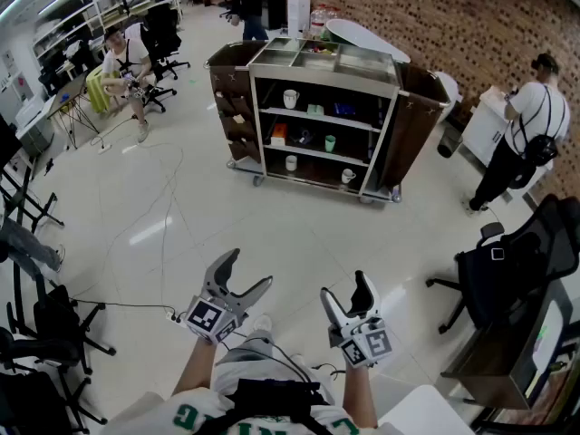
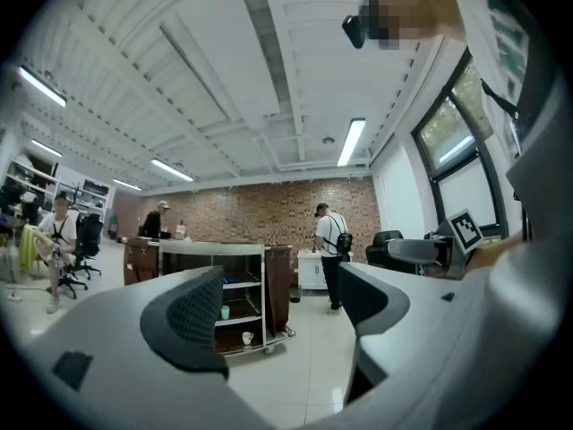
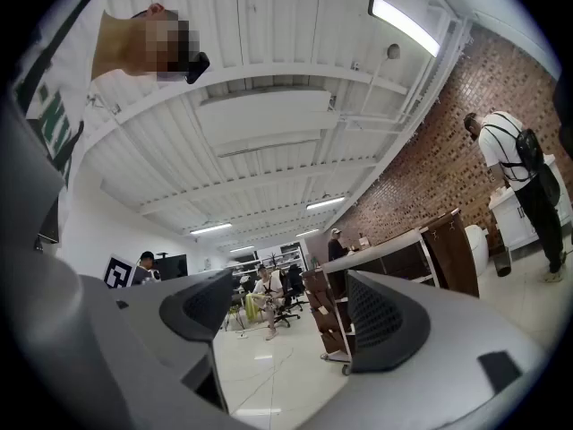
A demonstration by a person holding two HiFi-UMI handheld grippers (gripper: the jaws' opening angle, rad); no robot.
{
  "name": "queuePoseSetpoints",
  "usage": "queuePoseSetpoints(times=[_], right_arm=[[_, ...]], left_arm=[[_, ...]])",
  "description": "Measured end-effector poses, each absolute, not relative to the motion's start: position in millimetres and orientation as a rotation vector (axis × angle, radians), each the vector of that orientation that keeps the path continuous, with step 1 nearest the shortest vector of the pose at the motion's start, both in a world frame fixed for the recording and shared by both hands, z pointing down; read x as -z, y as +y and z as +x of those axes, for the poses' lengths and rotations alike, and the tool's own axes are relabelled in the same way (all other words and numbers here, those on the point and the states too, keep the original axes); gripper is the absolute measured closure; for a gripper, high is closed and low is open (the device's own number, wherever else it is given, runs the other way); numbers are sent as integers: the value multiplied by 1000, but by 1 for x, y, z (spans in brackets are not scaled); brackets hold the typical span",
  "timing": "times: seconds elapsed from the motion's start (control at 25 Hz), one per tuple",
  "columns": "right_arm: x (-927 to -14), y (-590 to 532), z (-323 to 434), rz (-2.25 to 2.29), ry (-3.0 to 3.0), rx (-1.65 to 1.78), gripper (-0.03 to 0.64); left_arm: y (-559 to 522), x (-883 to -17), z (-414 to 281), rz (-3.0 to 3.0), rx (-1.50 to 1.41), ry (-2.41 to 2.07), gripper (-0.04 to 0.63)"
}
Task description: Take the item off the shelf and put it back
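White mug (image 1: 290, 99), small green cup (image 1: 330, 143) and a few other bits all sit on the shelves of the dark brown and steel wheeled cart (image 1: 412, 120), upper middle of the head view. Can't tell which one is the pick. The left gripper (image 1: 251, 268) and right gripper (image 1: 345, 290) sit low in the frame, well apart from the cart, jaws spread wide with nothing between them. My guess is they're held ready for the walk over, so nothing's been taken yet.
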State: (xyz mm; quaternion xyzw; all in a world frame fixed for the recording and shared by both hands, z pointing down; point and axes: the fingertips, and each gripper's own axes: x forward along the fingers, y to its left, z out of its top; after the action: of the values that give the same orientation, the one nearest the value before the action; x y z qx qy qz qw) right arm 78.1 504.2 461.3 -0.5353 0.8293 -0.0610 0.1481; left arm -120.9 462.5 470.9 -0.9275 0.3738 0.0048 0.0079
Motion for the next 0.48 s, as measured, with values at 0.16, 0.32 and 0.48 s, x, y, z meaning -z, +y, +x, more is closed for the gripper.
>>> queuePoseSetpoints(times=[0.16, 0.32, 0.48], right_arm=[[-460, 464, 60, -1548, 2400, 150, 206], [-458, 413, 34, -1558, 2393, 165, 206], [-452, 359, 0, -1540, 2415, 171, 206]], left_arm=[[419, -471, -135, -2905, -35, 1136, 215], [370, -471, -163, -2912, -63, 1134, 215], [319, -470, -196, -2910, -69, 1145, 215]])
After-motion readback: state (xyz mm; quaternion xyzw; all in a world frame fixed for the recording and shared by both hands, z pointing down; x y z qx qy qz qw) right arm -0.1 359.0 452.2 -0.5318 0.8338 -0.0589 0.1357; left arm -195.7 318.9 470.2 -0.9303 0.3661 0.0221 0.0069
